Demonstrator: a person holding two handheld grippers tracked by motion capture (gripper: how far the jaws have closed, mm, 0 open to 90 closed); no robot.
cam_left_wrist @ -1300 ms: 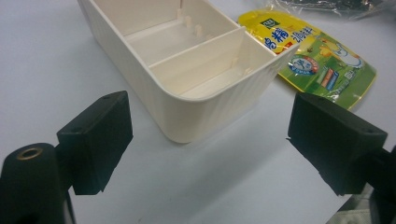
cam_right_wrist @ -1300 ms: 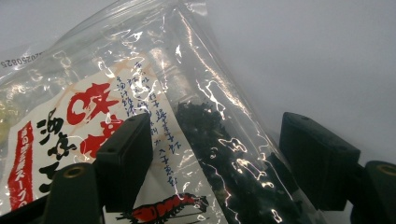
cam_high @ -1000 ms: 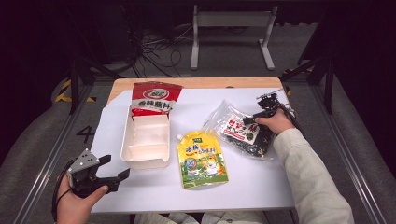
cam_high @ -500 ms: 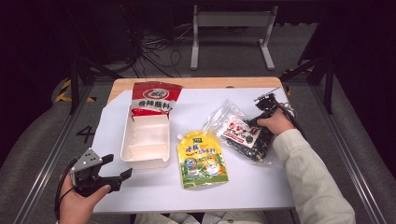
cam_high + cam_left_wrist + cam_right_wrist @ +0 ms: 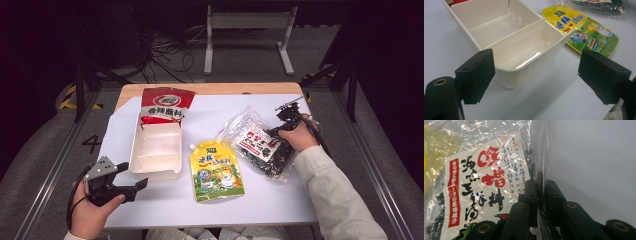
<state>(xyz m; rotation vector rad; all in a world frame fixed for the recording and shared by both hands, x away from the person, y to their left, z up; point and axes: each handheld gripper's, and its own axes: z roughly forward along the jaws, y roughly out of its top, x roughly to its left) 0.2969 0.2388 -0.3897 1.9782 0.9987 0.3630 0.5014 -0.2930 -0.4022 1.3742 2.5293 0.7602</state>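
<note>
Right gripper pinches the seaweed bag at the table's right

Left gripper (image 5: pixel 131 181) waits wide open by the white divided box (image 5: pixel 156 150); right gripper (image 5: pixel 541 195) has just been closing on the clear seaweed bag (image 5: pixel 260 145), whose slick film may slip free.

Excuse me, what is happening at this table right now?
A person works at a white-covered table with a gripper in each hand. The right gripper has just been closing and now pinches the edge of the clear plastic bag of dark dried food with a white label. The left gripper is open and holds nothing, pointing at the empty cream plastic divided box. A yellow stand-up pouch lies flat between box and bag, and a red packet lies behind the box.
</note>
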